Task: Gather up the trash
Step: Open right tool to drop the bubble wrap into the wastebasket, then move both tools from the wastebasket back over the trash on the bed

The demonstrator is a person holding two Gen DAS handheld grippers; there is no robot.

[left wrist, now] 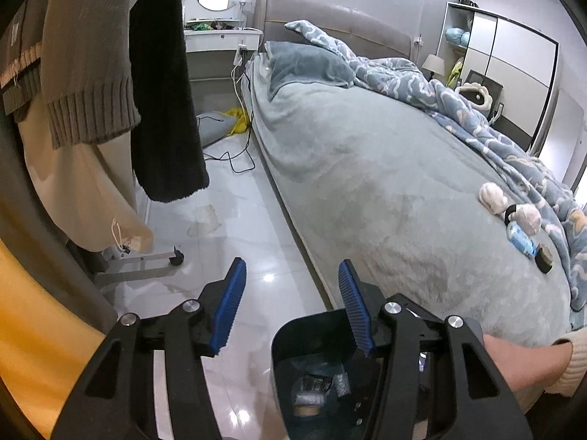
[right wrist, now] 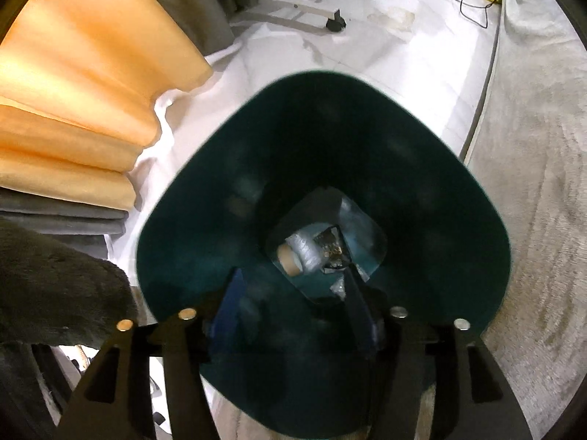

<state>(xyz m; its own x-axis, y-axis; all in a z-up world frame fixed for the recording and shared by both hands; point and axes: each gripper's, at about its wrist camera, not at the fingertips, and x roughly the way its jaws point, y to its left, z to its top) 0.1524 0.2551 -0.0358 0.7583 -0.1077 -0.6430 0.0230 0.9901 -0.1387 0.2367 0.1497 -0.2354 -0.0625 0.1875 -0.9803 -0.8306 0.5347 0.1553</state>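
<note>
Two grippers: both in view, each seen from its own wrist camera.
Left gripper [left wrist: 291, 308]: lower middle of the left view, blue-padded fingers [left wrist: 229, 311] spread wide with nothing between them, hanging over the white tiled floor [left wrist: 234, 242] beside the bed.
Right gripper [right wrist: 293, 304]: bottom middle of the right view, reaching down into the bin; its fingers [right wrist: 357, 304] are dark and blurred, set apart, nothing pinched between them.
Bin [right wrist: 422, 190]: dark green, filling the centre of the right view; in the left view it sits at bottom centre, just beside the bed's edge, partly behind the left gripper's right finger.
Trash in bin: a silvery crumpled wrap [right wrist: 306, 251] on a cardboard-coloured roll, a dark wrapper [right wrist: 332, 249] touching it, all at the bottom.
Bed [left wrist: 367, 183]: grey-green blanket, right half of the left view; a patterned blue quilt [left wrist: 458, 99] is bunched along its far side.
Items on bed: right edge of the left view, two pale balled-up wads [left wrist: 493, 196], a small bottle [left wrist: 519, 240] with a blue label and a small dark round object [left wrist: 543, 258], lying close together near the quilt.
Hanging clothes [left wrist: 91, 73]: upper left of the left view.
Orange curtain [right wrist: 73, 91]: left side of the right view.
</note>
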